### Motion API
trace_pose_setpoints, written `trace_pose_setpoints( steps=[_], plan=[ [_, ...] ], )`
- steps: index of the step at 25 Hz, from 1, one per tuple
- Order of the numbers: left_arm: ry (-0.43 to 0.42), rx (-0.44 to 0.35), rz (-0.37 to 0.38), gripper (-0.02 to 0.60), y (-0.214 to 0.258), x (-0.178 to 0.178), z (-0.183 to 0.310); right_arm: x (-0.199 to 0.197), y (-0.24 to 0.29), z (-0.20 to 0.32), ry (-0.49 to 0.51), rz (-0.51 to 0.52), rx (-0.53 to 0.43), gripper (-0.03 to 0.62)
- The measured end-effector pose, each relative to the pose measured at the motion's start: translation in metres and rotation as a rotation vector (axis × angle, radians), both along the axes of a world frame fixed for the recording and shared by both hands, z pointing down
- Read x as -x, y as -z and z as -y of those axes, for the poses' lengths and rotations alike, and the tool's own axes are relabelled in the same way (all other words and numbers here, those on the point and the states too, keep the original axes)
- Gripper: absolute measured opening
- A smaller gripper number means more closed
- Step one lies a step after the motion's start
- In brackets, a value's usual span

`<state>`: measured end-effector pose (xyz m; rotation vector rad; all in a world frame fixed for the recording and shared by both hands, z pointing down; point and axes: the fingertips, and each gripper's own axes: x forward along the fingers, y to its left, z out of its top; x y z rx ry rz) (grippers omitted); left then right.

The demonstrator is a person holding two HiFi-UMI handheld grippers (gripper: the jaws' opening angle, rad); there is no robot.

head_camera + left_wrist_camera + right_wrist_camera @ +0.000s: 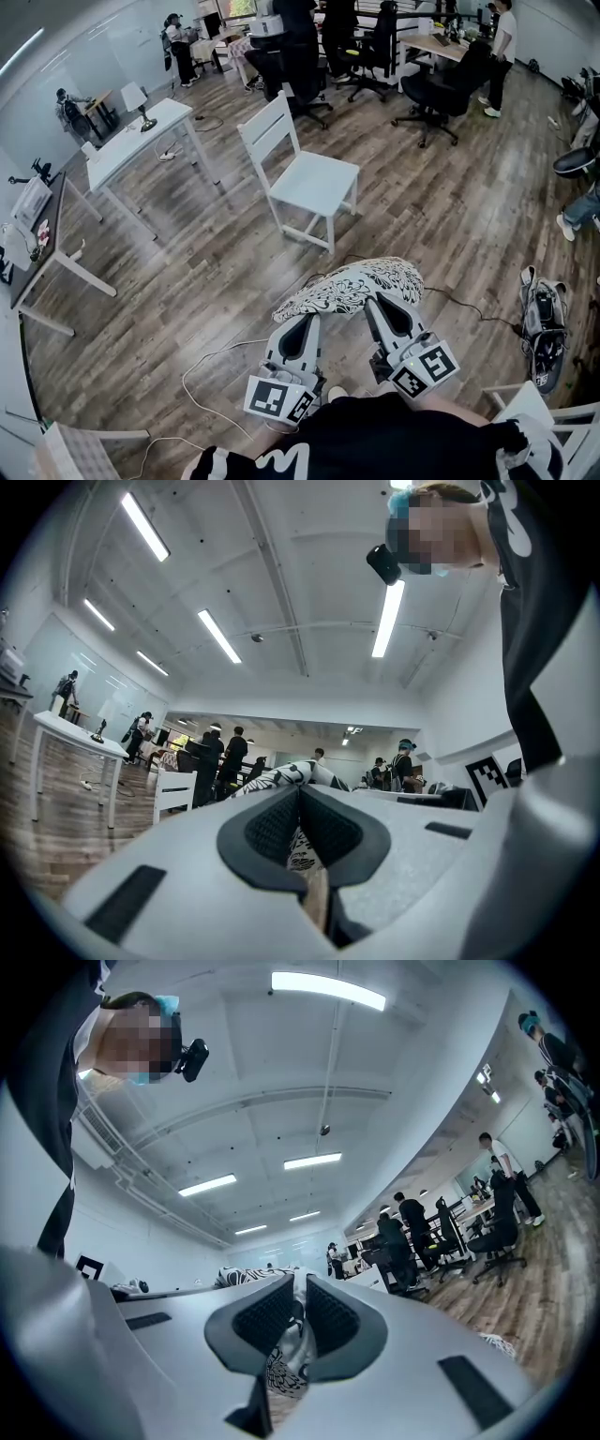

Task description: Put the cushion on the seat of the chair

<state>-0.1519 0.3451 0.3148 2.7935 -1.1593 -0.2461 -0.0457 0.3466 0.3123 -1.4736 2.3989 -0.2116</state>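
A black-and-white patterned cushion [352, 286] hangs in the air in front of me, held by its near edge from both sides. My left gripper [302, 319] is shut on its left part, and the fabric [300, 847] shows pinched between the pads. My right gripper [380, 302] is shut on the right part, with patterned cloth [286, 1368] squeezed between its pads. The white wooden chair [314, 178] stands a short way ahead on the wood floor, its seat bare and its slatted back to the left. Cushion and chair are apart.
A white table [136, 141] with a small lamp stands to the left of the chair. Black office chairs [441, 94] and several people are at desks farther back. Cables [211, 361] lie on the floor near my feet, and a bag [544, 323] sits at right.
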Motion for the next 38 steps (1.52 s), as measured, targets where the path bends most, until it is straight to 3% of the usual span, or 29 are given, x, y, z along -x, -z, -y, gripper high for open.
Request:
trace_pose_setpoints(
  steps=[10, 20, 28, 38],
  plan=[
    [-0.034, 0.019, -0.024, 0.006, -0.005, 0.008, 0.000, 0.009, 0.001, -0.002, -0.032, -0.003, 0.015, 0.040],
    [-0.014, 0.018, -0.025, 0.006, -0.004, 0.011, 0.012, 0.012, 0.002, 0.013, -0.008, -0.002, 0.012, 0.040],
    [0.028, 0.024, -0.017, 0.006, -0.008, 0.012, 0.045, 0.012, -0.004, 0.048, 0.031, 0.010, 0.016, 0.039],
    [0.043, 0.033, -0.005, 0.006, -0.010, -0.018, 0.122, -0.018, -0.004, 0.131, 0.055, 0.031, 0.030, 0.039]
  ],
)
